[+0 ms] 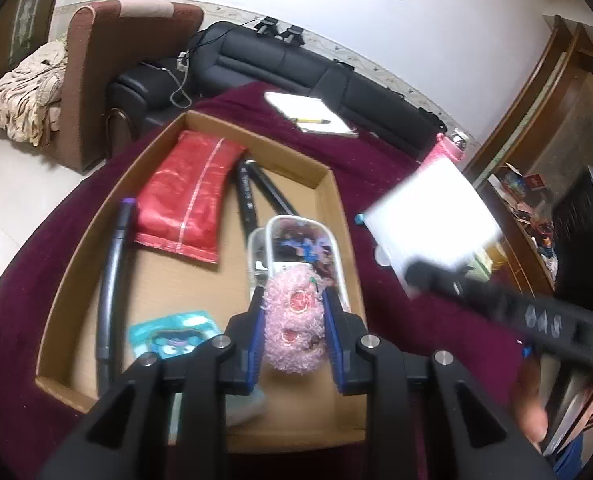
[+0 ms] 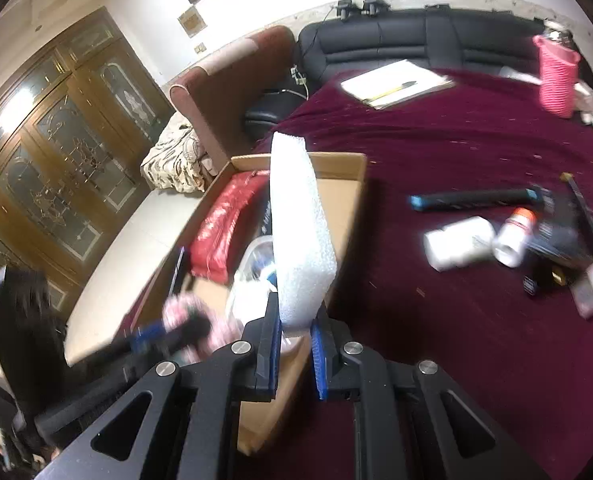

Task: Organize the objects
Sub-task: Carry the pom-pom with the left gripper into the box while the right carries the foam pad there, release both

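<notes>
Over the cardboard box (image 1: 332, 184) on the table (image 1: 416, 320), the left gripper (image 1: 292, 332) clamps a pink fuzzy toy (image 1: 294, 320) and the right gripper (image 2: 294, 340) pinches a white foam block (image 2: 296, 220).

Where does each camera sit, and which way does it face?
Left wrist: on the left hand-held gripper, facing down at the cardboard box; its fingers hold a pink fluffy toy; the person's hand shows.
Right wrist: on the right hand-held gripper, facing the maroon table; it holds a white foam block.
Shared: box, toy, foam block.
</notes>
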`<state>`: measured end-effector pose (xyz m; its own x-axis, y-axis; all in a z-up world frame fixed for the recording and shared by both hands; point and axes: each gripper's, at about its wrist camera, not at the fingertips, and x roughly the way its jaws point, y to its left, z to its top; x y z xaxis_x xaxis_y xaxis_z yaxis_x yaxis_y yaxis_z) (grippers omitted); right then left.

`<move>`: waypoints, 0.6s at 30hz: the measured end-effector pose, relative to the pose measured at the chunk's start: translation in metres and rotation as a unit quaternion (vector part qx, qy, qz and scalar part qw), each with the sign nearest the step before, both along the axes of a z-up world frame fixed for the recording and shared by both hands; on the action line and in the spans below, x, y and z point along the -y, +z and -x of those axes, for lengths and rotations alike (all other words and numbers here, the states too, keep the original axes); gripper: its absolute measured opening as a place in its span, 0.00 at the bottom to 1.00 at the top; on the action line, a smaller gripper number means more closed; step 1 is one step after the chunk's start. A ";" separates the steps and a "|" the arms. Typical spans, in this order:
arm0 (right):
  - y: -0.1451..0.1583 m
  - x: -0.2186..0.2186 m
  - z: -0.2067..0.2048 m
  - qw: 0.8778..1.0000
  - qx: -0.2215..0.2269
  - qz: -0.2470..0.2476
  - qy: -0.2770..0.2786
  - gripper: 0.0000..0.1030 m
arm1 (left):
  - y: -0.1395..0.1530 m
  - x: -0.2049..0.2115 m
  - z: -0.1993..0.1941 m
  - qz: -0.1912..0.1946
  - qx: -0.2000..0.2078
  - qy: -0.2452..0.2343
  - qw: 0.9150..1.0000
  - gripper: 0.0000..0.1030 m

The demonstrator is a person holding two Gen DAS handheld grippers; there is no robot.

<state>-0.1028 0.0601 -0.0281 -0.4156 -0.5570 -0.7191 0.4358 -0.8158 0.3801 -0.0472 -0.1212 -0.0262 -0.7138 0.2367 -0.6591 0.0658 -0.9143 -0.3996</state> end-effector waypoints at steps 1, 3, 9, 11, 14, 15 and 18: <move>-0.001 0.008 0.009 1.000 0.008 0.008 0.003 0.15 | -0.001 0.002 0.001 0.003 0.001 0.003 1.000 0.25; -0.006 0.022 0.028 0.999 0.032 0.029 0.011 0.15 | -0.004 0.006 0.002 0.004 0.005 0.006 1.000 0.25; -0.029 0.061 0.066 0.990 0.108 0.081 0.026 0.15 | -0.012 0.013 0.007 0.006 0.015 0.012 1.000 0.26; -0.036 0.073 0.075 0.988 0.124 0.083 0.028 0.15 | -0.014 0.015 0.009 0.005 0.018 0.013 1.000 0.26; -0.049 0.084 0.088 0.984 0.155 0.090 0.015 0.16 | -0.016 0.016 0.011 0.004 0.021 0.013 1.000 0.26; -0.054 0.087 0.092 0.981 0.168 0.096 0.015 0.16 | -0.016 0.017 0.011 0.003 0.022 0.013 1.000 0.26; -0.061 0.085 0.097 0.974 0.195 0.115 0.007 0.18 | -0.018 0.017 0.013 0.002 0.024 0.012 1.000 0.26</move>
